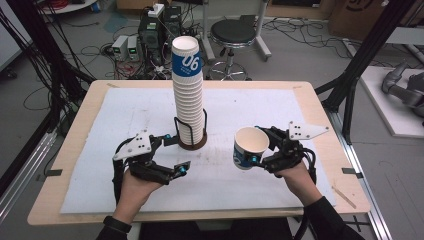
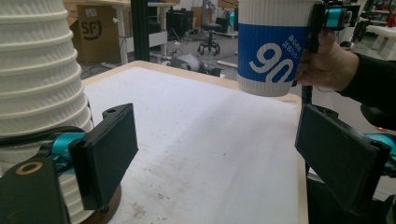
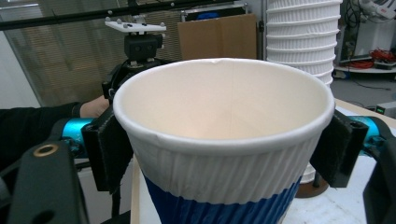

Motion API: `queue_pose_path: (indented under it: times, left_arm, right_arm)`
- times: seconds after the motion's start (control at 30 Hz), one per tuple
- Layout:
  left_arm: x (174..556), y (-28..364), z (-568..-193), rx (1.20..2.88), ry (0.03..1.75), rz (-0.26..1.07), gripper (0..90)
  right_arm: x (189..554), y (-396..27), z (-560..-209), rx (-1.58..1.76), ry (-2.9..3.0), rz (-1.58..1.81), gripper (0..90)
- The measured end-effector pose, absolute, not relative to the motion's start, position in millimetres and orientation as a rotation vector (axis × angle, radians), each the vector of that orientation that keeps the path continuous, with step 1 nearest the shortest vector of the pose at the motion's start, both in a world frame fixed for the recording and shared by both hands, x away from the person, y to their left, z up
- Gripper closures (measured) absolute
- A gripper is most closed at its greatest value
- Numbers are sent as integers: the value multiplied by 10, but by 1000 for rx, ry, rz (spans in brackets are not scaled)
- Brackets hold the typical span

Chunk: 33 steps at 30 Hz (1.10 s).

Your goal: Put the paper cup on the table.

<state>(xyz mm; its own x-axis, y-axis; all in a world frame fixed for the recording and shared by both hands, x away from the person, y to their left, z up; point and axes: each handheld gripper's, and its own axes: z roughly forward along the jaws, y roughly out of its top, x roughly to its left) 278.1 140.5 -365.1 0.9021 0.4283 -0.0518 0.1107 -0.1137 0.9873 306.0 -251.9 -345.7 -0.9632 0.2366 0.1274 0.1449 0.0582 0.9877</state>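
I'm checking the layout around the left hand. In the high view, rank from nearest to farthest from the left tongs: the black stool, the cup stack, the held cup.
1. Cup stack, just beyond the left tongs.
2. Held cup, off to the right, gripped by the right tongs.
3. Black stool, on the floor past the table's far edge.

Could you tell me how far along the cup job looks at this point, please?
Done: a tall stack of cups stands in its holder on the table. In hand: the right gripper grips a single cup by its sides, lifted beside the stack. The left gripper is open with nothing between its fingers, next to the holder. Left: whether this cup is coming off or going on cannot be told.
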Motion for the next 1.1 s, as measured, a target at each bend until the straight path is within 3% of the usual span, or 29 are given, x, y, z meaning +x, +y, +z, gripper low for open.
queue_pose_path:
  times: [0.57, 1.1]
  left_arm:
    - [2775, 1619, -3772, 1664, 524, 387, 131]
    - [2769, 1678, -3877, 1661, 550, 374, 131]
  right_arm:
    - [3052, -2598, -3434, 416, 2194, 2036, 196]
    - [3136, -2757, -3404, 486, 2133, 1972, 199]
